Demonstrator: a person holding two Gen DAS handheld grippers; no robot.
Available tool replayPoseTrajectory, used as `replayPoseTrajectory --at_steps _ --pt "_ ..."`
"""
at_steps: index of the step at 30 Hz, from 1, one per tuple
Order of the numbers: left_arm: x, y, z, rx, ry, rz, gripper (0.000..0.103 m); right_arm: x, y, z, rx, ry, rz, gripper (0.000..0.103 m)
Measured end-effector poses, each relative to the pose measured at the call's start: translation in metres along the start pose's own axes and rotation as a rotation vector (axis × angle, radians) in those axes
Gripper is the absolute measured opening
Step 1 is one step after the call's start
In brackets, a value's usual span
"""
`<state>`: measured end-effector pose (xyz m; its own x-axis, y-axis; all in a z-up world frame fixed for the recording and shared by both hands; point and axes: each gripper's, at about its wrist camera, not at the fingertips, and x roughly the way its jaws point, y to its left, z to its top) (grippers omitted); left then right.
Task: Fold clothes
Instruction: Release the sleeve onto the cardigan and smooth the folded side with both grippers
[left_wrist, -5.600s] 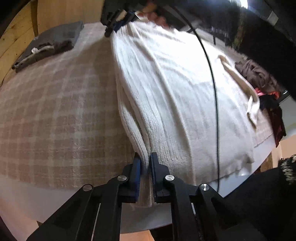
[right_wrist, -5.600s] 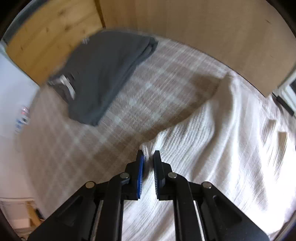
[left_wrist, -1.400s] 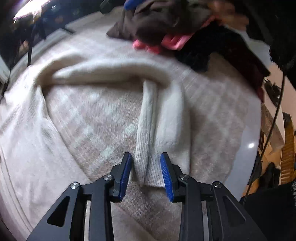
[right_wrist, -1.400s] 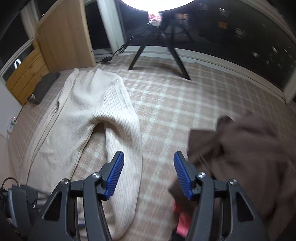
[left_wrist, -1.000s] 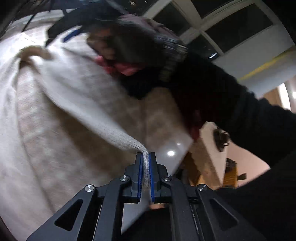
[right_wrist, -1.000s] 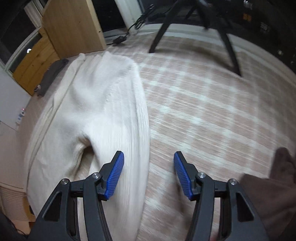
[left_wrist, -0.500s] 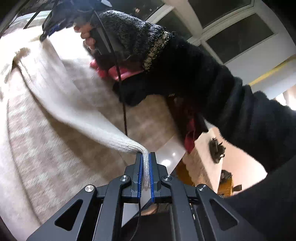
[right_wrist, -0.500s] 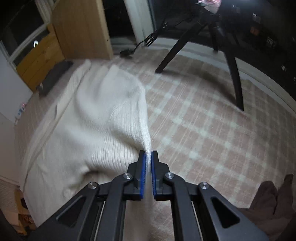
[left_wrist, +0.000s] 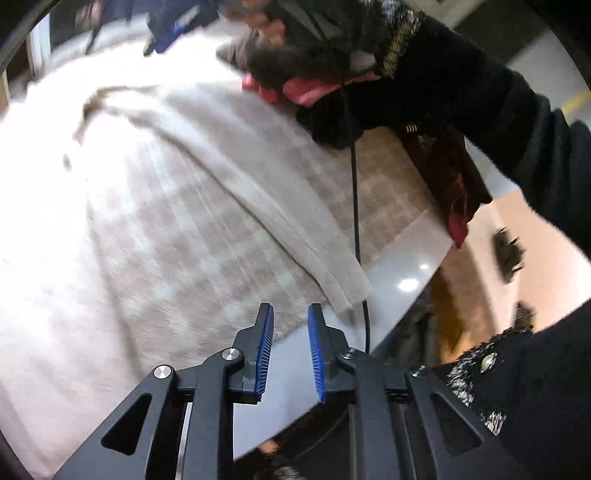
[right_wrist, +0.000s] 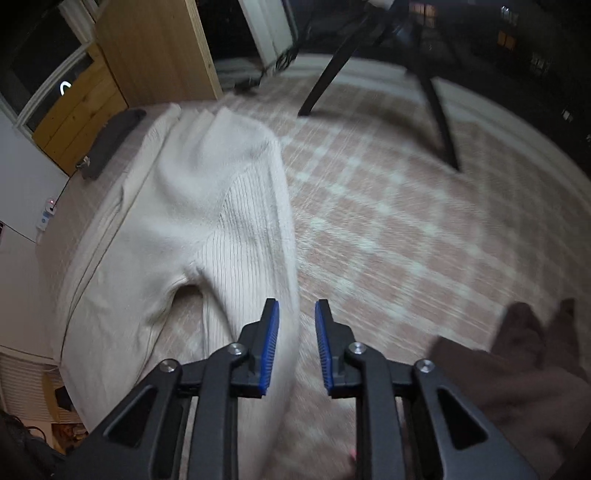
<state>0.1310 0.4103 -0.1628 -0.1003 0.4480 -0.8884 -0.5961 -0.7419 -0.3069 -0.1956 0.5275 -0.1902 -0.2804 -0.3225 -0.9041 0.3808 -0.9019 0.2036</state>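
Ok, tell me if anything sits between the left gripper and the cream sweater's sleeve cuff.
Nothing solid blocks it. The left gripper is open, just short of the sleeve cuff, with only plaid bedcover between. A black cable hangs beside the cuff and could snag.

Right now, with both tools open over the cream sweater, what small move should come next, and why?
Probably close the left tool back on the sleeve cuff and carry it across the sweater body. Both tools are open and empty, and the sleeve lies stretched out to the bed's edge, unfolded.
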Motion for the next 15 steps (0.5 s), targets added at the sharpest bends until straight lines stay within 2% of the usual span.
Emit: replayPoseTrajectory --at_steps 1,2,5,7,10,12,14,15 --pt "-0.003 -0.009 0.005 0.046 -0.019 0.006 0.031 -0.007 0.000 -0.001 0.000 0.005 0.008 0.022" --pt "-0.003 -0.018 0.011 0.094 -0.030 0.007 0.033 -0.015 -0.001 -0.004 -0.004 0.009 0.011 0.022" --pt "0.025 -0.048 0.029 0.237 0.008 0.026 0.034 -0.048 -0.001 -0.023 -0.026 0.005 0.006 0.022" --pt "0.048 -0.054 0.041 0.263 0.041 0.058 0.034 -0.075 -0.003 -0.041 -0.024 -0.016 -0.011 0.022" --pt "0.082 -0.051 0.057 0.228 0.108 0.096 0.035 -0.111 -0.013 -0.064 0.007 -0.061 -0.030 0.032" --pt "0.093 -0.049 0.058 0.252 0.094 0.105 0.035 -0.121 -0.018 -0.069 0.031 -0.093 -0.032 0.034" --pt "0.100 -0.043 0.058 0.259 0.084 0.094 0.025 -0.119 -0.022 -0.066 0.057 -0.116 -0.023 0.034" --pt "0.099 -0.034 0.057 0.223 0.077 0.067 0.013 -0.116 -0.024 -0.062 0.070 -0.126 -0.016 0.034"
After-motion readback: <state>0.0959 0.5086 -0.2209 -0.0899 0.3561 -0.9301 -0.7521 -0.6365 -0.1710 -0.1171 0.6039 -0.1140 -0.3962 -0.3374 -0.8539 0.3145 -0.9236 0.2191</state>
